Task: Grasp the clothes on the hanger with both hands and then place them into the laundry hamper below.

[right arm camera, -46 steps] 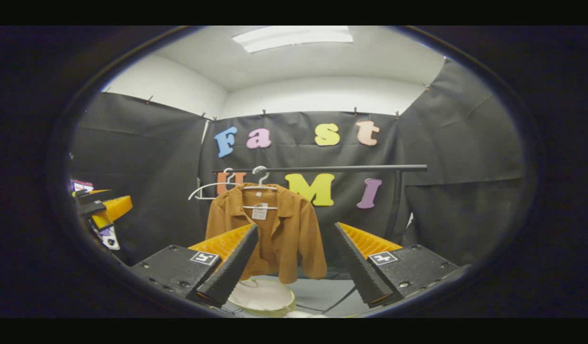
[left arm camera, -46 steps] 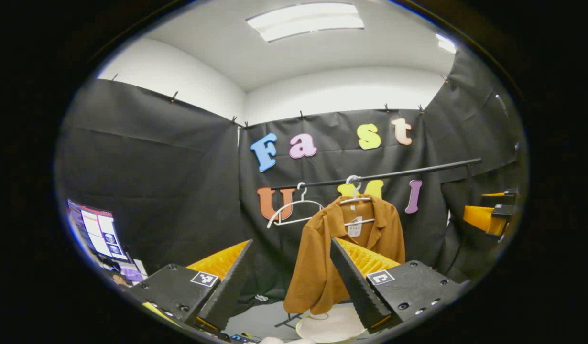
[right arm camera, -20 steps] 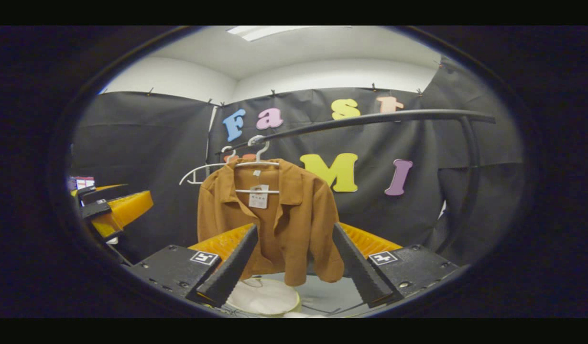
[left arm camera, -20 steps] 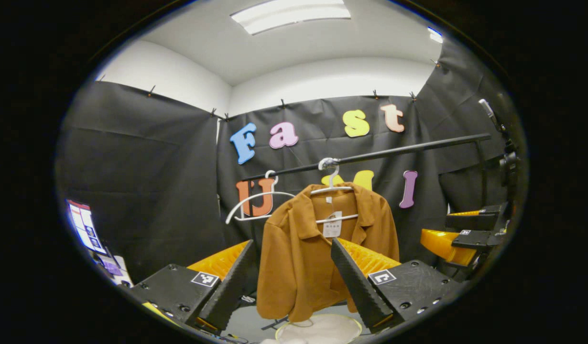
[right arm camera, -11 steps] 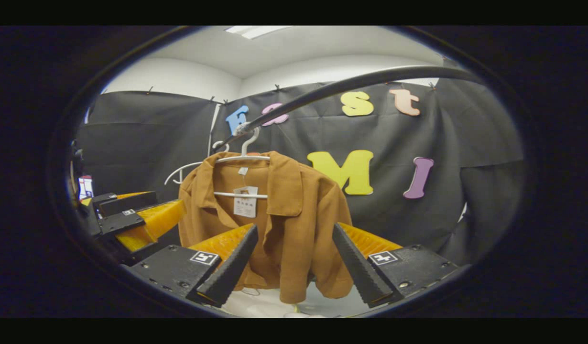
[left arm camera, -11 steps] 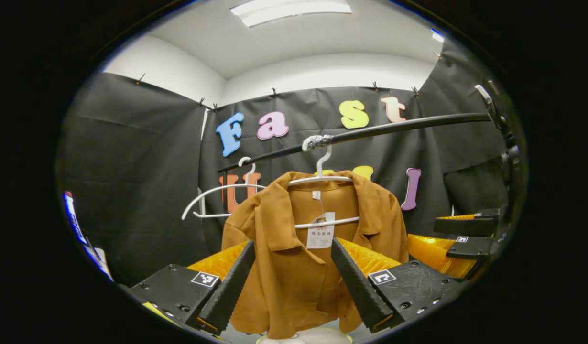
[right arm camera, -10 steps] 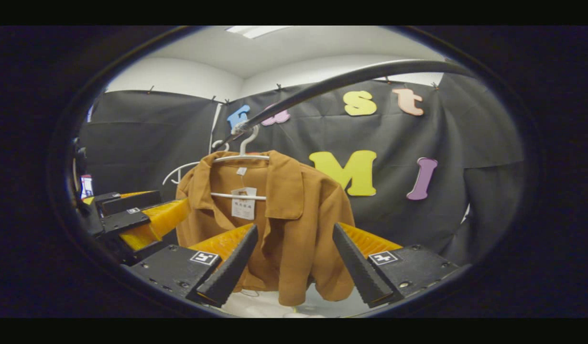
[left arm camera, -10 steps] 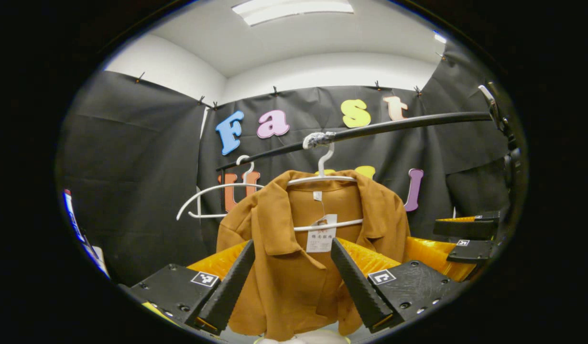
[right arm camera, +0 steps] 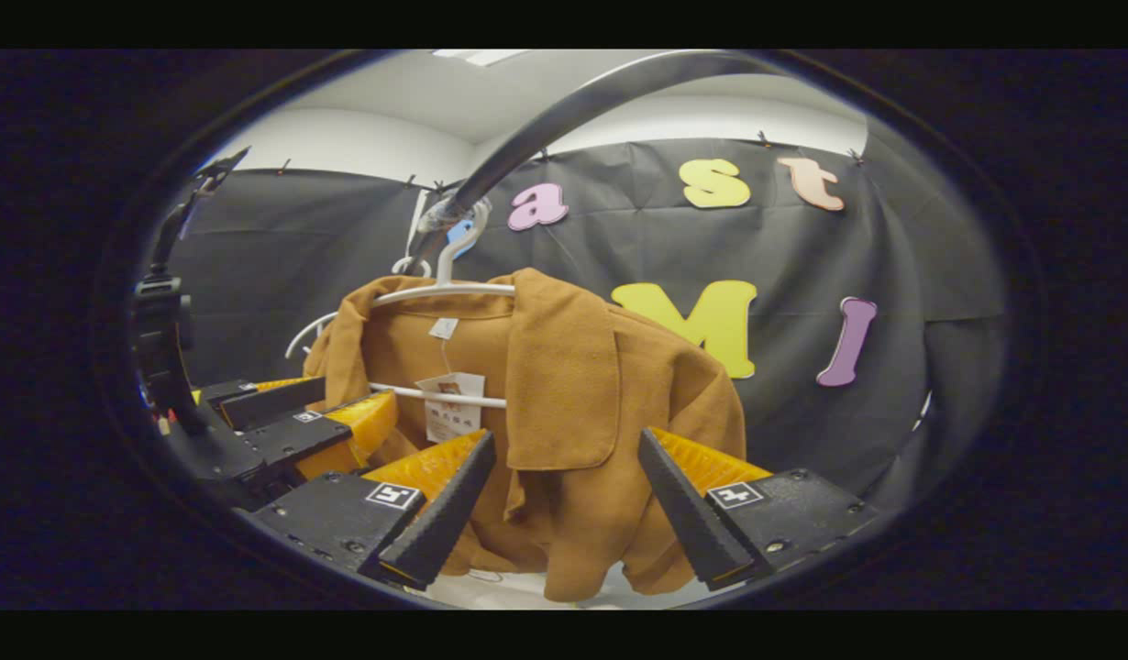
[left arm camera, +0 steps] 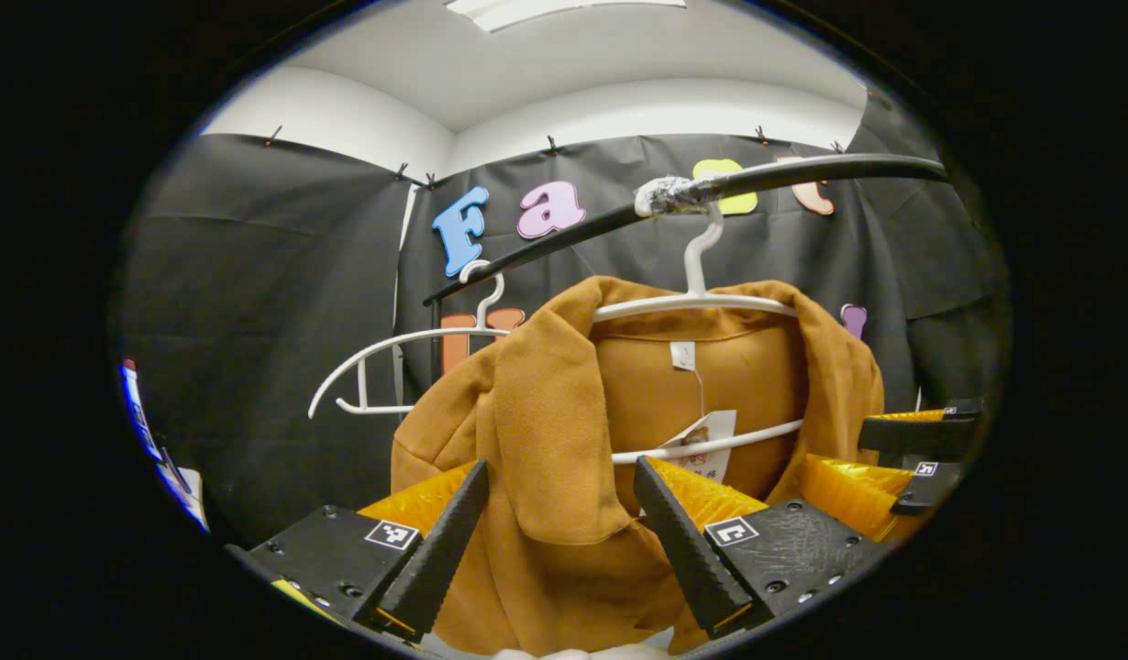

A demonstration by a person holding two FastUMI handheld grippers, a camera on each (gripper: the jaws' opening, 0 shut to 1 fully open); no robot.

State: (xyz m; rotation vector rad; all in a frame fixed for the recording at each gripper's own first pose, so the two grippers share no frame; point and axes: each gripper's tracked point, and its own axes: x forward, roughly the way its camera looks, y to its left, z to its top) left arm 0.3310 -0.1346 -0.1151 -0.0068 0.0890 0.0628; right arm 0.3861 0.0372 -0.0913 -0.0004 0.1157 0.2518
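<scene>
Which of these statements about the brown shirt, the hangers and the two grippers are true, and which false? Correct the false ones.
1. The brown collared shirt hangs on a white plastic hanger. True.
2. The left gripper is shut on the shirt. False: its jaws stand open.
3. A second white hanger on the black metal rail is bare. True.
4. The right gripper holds the paper tag. False: it is open, holding nothing.

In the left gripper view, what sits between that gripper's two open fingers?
The brown shirt's left collar flap hangs between the left gripper's spread fingers, with nothing else in the gap; the jaws have not closed on it.
</scene>
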